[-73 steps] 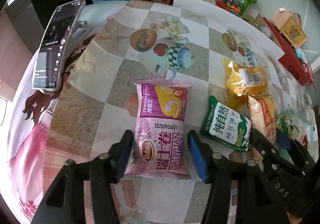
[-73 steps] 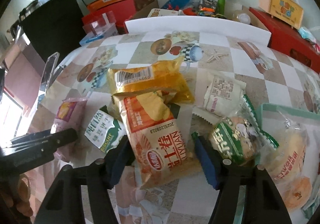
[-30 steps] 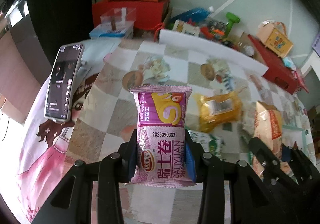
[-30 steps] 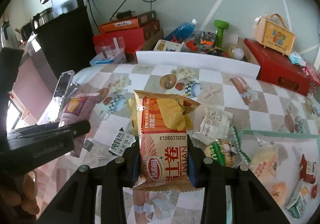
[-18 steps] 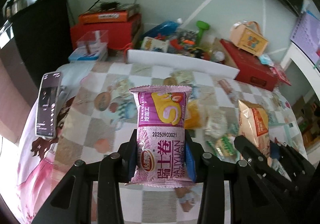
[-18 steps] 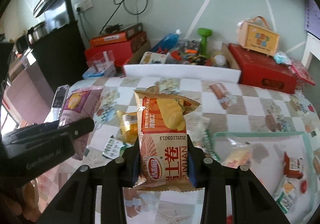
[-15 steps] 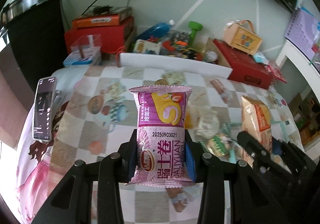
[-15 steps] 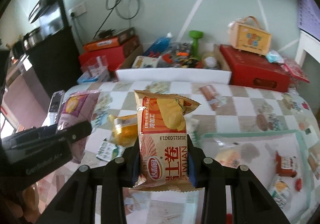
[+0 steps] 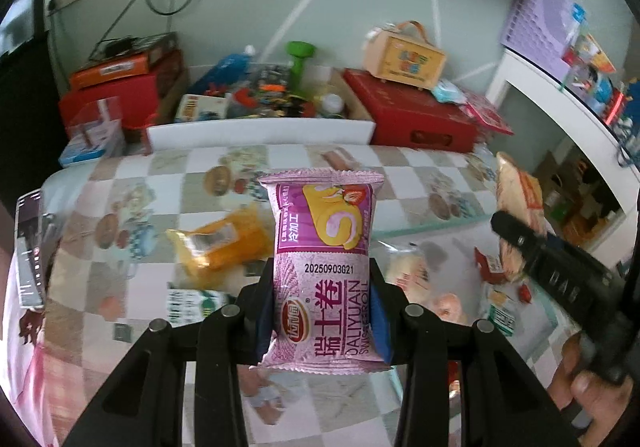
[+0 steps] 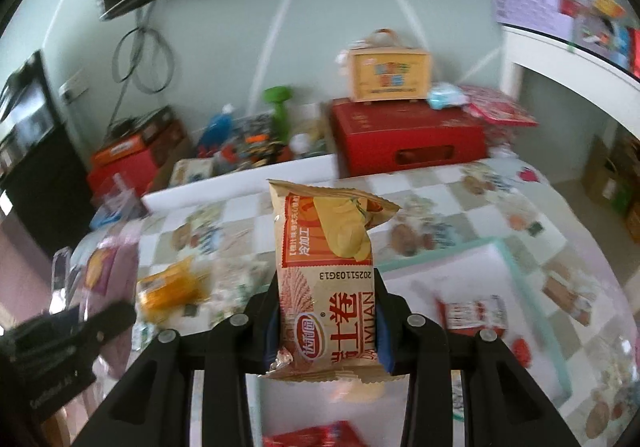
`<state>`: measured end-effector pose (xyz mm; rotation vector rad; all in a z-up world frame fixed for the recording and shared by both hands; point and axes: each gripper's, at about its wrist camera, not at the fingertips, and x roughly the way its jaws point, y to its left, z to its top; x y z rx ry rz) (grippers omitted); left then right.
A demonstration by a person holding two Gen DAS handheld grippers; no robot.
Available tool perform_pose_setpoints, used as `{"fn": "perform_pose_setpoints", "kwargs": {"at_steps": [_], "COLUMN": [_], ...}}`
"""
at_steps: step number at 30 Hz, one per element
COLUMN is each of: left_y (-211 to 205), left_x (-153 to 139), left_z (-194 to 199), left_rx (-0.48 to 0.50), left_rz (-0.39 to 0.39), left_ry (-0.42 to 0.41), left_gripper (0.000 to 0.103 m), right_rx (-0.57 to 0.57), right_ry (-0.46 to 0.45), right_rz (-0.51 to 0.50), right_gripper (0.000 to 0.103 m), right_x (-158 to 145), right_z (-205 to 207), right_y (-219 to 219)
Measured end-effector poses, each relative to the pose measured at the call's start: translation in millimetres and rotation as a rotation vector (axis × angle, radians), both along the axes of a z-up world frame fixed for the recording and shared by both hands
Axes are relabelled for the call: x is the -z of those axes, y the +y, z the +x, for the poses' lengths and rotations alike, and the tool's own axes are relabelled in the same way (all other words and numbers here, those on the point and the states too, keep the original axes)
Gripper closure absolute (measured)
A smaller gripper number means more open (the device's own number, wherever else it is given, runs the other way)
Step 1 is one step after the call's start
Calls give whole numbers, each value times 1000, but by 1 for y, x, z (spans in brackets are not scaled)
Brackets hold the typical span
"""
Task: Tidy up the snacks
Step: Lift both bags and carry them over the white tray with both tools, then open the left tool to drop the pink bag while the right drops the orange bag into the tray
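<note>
Both snack packs have been lifted off the checked tablecloth since a couple of seconds ago, when each lay flat between parted jaws. The purple foil swiss-roll packet is now clamped upright in the left gripper, the orange-and-tan foil swiss-roll packet squeezed likewise in the right gripper. Both are carried in the air toward the clear green-rimmed tray, where other snacks already lie; release is judged to be next. A yellow packet is left on the table.
</note>
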<state>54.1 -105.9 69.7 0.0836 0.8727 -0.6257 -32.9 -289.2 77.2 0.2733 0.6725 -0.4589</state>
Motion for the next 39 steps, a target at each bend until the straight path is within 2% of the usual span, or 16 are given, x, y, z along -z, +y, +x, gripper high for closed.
{"fn": "perform_pose_setpoints", "kwargs": {"at_steps": [5,11,17,23,26,35,38,39], "left_y": [-23,-58,-90,-103,-106,-108,-107,-106], "left_x": [6,22,46,70,77,78,75,73], "left_z": [-13,-28,-47,-50,-50,-53,-54,-54], "left_rx": [59,127,200,217,221,215,215,216], "left_rz": [0,37,119,182,185,204,196,189], "left_ry": [7,15,10,35,51,26,29,30], "left_gripper": [61,61,61,61,61,59,53,48], "right_rx": [90,157,171,148,142,138,135,133], "right_ry": [-10,-10,35,96,123,149,157,159], "right_rz": [30,69,128,177,197,217,205,202], "right_gripper": [63,63,63,63,63,63,63,63], "right_x": [0,6,26,52,61,67,65,65], "right_z": [-20,-35,-33,-20,-16,-14,-12,-11], "right_y": [-32,-57,-69,-73,-74,-74,-72,-72]}}
